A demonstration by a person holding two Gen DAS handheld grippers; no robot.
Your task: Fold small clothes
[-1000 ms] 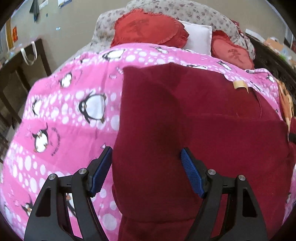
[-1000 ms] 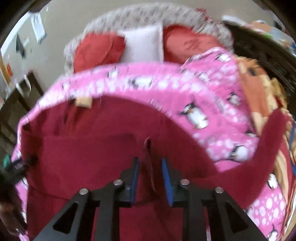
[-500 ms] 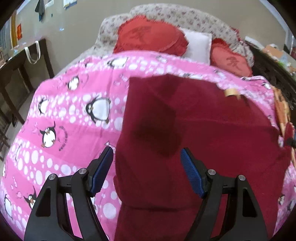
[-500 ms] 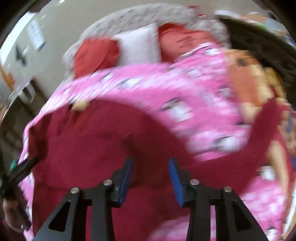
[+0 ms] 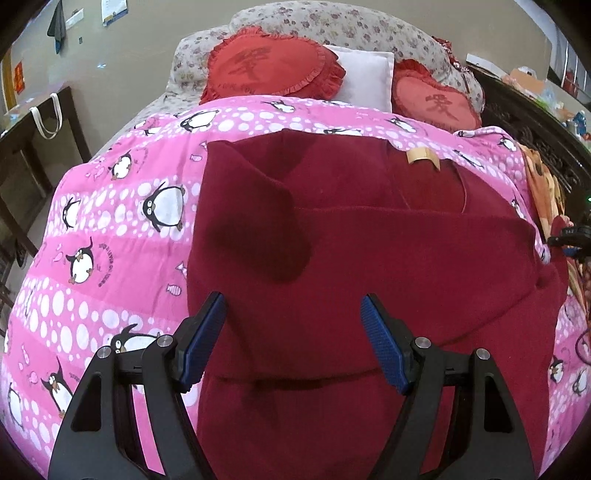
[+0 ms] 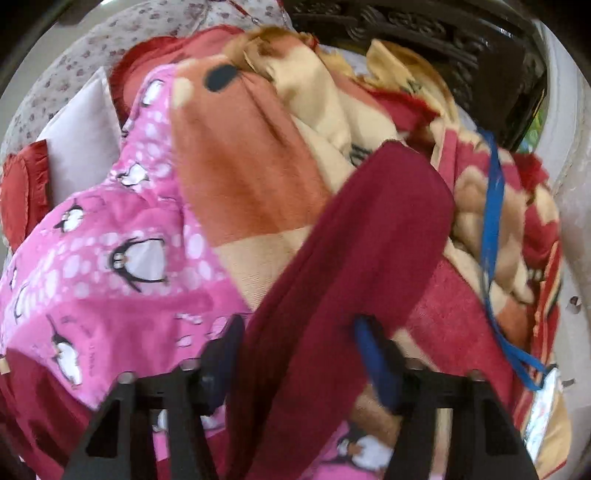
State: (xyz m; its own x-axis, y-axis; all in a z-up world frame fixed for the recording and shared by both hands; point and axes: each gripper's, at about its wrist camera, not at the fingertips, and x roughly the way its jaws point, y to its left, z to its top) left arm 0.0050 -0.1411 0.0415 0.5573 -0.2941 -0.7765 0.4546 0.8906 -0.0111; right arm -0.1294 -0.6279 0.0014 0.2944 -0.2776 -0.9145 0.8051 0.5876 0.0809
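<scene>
Beneath my left gripper (image 5: 291, 332) — jaws spread wide, pinching nothing — the dark red garment (image 5: 369, 229) lies flat on the penguin quilt (image 5: 110, 229). My right gripper (image 6: 299, 350) is closing, a red sleeve (image 6: 369, 240) between its fingers — contact unclear through the blur.

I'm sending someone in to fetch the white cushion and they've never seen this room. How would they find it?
Start at the floral-patterned padded headboard at the far end of the bed. Leaning against it are two red heart-shaped frilled cushions, and the small plain white square cushion sits wedged between them, just above the edge of the pink penguin-print quilt. It alone is white, square and unfrilled.
</scene>
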